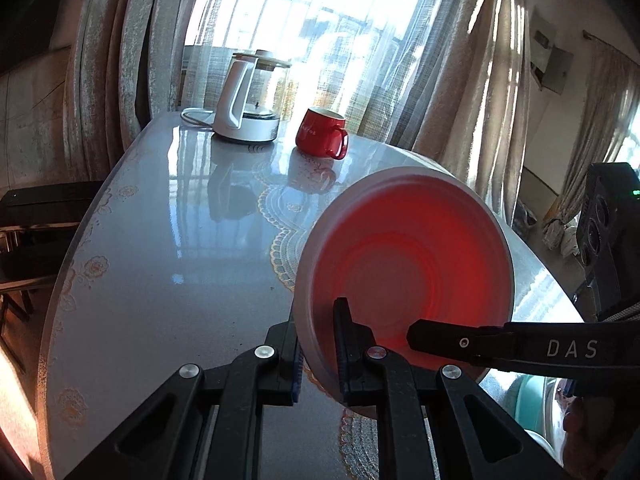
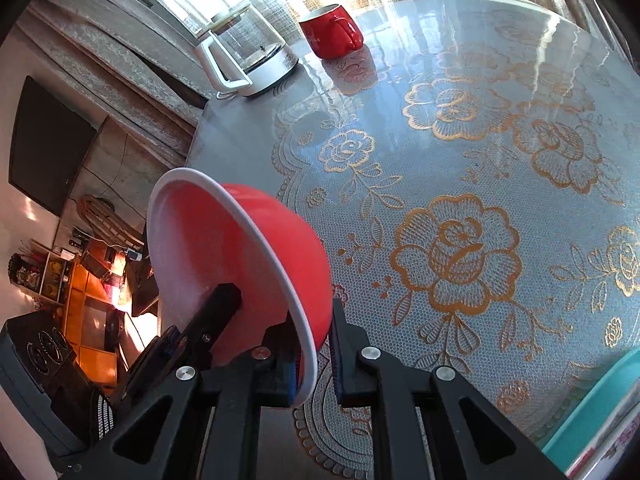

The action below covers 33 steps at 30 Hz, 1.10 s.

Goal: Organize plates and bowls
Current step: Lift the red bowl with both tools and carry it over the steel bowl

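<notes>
A red bowl point(image 1: 404, 264) with a white rim is held tilted on edge above the table. My left gripper point(image 1: 318, 344) is shut on its rim at the lower left, one finger inside, one outside. My right gripper point(image 2: 314, 348) straddles the rim of the same bowl point(image 2: 256, 240), one finger on each side with a gap on the outer side. The right gripper's finger point(image 1: 500, 346) reaches into the bowl in the left wrist view. The left gripper's finger point(image 2: 212, 312) shows inside the bowl in the right wrist view.
The glass-topped table point(image 2: 460, 152) has a lace cloth with gold flowers. A red mug point(image 1: 322, 133) and a white glass kettle point(image 1: 248, 100) stand at the far end by the curtained window. A teal dish point(image 2: 600, 396) sits at the near right edge.
</notes>
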Each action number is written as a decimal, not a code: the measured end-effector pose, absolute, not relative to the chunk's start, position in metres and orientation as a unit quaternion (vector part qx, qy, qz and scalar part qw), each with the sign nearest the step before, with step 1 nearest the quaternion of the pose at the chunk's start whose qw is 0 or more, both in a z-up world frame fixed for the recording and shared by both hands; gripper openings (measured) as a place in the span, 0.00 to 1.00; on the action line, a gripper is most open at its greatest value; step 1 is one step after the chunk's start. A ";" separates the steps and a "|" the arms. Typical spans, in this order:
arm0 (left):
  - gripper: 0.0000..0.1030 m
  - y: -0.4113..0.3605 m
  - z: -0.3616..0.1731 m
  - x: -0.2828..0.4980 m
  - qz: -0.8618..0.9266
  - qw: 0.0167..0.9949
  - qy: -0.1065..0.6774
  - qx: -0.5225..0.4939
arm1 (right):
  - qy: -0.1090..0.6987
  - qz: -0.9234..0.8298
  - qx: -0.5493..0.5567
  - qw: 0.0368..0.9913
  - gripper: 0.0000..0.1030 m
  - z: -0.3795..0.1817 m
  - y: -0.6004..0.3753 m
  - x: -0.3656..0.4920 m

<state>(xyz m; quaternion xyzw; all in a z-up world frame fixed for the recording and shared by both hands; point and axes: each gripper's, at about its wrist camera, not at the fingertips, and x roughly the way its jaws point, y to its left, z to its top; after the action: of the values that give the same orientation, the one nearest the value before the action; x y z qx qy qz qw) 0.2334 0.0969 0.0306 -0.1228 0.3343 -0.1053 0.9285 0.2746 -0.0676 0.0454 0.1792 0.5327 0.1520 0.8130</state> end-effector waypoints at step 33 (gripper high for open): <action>0.14 0.042 0.068 0.131 -0.182 0.946 0.266 -0.045 | 0.479 0.155 0.246 0.828 0.15 0.078 -0.131 0.162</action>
<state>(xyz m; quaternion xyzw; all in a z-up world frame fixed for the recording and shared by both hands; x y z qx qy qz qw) 0.1310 0.0424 0.0684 -0.0452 0.2658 -0.1817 0.9457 0.1618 -0.1312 0.0780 0.2463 0.4785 0.1550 0.8285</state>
